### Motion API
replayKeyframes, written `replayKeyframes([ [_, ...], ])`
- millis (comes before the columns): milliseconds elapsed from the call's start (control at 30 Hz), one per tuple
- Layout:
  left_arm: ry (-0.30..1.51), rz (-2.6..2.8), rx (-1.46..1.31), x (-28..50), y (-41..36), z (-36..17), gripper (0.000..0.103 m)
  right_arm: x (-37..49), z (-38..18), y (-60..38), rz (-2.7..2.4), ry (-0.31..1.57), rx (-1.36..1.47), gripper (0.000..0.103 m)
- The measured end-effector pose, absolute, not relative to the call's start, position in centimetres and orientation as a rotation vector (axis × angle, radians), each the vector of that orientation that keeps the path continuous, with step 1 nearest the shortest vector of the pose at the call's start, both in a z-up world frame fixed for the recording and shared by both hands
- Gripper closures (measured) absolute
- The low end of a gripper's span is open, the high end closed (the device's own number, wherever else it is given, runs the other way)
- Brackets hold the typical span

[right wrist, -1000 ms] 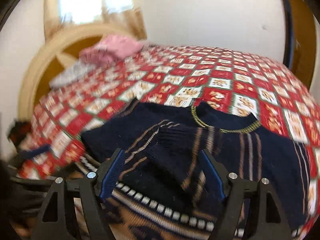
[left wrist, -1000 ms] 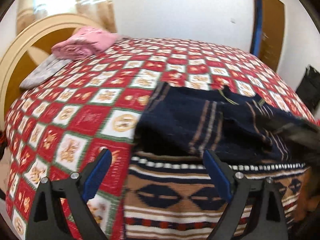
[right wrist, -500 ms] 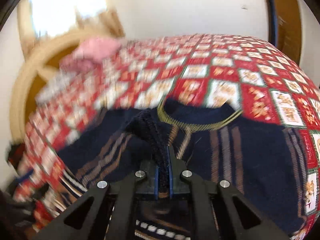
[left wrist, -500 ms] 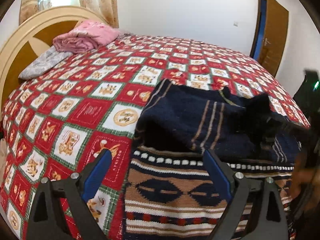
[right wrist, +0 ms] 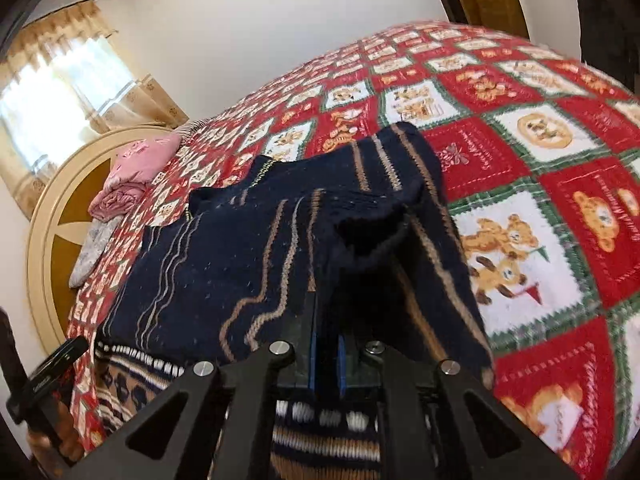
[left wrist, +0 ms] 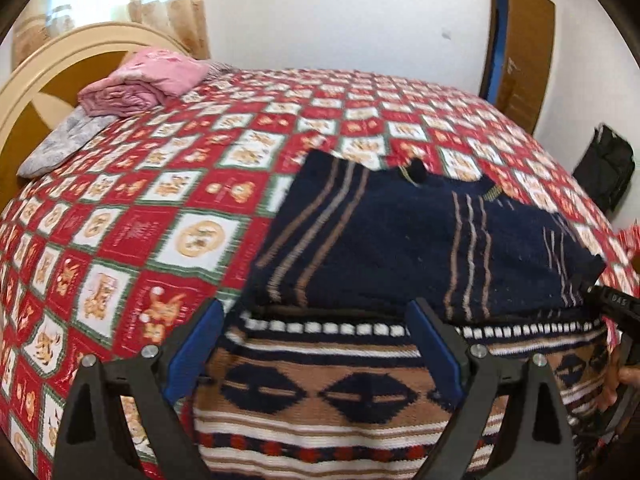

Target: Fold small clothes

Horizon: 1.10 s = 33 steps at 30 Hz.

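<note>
Left wrist view: the left tool (left wrist: pixel 314 322) is hovering with its blue-padded fingers spread wide, gripping nothing. The navy sweater (left wrist: pixel 400 236) is lying on the bed (left wrist: pixel 192 184), on its red-and-white patterned bedspread, with its brown, white and red patterned lower band (left wrist: pixel 320 392) nearest the camera. The spread fingers are framing the boundary between the dark upper part and the band, just above the knit. This view alone is showing the whole width of the garment, the yellow-trimmed collar (left wrist: pixel 494 192) at the far edge, a brown door (left wrist: pixel 520 48) and a dark bag (left wrist: pixel 608 164) by the wall. The right tool's body is peeking in at the right edge.

Right wrist view: the right tool (right wrist: pixel 325 360) is closed down tight on a fold of the sweater (right wrist: pixel 240 248), its pads pinching dark knit between them. A sleeve (right wrist: pixel 400 200) is bunching up just beyond the fingertips, draped over the sweater body; this pinch is not visible from the left camera.

Both views are catching the folded pink cloth (left wrist: pixel 140 84) and grey cloth (left wrist: pixel 60 144) near the headboard (right wrist: pixel 52 216), well apart from the sweater.
</note>
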<state>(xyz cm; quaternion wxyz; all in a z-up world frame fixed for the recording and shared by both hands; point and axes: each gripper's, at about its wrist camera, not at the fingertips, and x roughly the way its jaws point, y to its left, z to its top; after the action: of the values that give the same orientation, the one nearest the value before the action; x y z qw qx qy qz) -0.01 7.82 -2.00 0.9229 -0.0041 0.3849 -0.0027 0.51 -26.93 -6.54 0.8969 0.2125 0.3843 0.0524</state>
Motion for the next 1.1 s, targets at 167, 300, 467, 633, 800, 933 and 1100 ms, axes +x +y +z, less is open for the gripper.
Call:
replayKeyframes([
  [167,0.810,-0.010,0.034,0.3,6.9,-2.1,0.008,0.1,-5.5,-29.0,0.106,0.884,0.566,0.089],
  [300,0.797,0.015,0.081,0.4,6.6,-2.1,0.008,-1.1,-3.4,-30.4,0.065,0.820,0.570,0.067],
  [467,0.797,0.019,0.105,0.9,5.8,-2.0,0.008,0.1,-1.3,-30.3,-0.003,0.721,0.477,0.034],
  [633,0.779,0.029,0.120,1.2,5.9,-1.2,0.008,3.9,-2.7,-28.2,-0.089,0.801,0.276,0.034],
  [800,0.760,0.058,0.113,2.1,7.1,-0.3,0.008,5.9,-5.1,-27.8,-0.077,0.876,0.213,0.066],
  [933,0.742,0.074,0.107,3.8,7.2,0.4,0.008,5.8,-5.0,-28.3,-0.050,0.850,0.232,0.081],
  [1100,0.748,0.091,0.060,6.3,6.8,0.2,0.008,5.7,-3.3,-26.8,-0.034,0.785,0.160,0.083],
])
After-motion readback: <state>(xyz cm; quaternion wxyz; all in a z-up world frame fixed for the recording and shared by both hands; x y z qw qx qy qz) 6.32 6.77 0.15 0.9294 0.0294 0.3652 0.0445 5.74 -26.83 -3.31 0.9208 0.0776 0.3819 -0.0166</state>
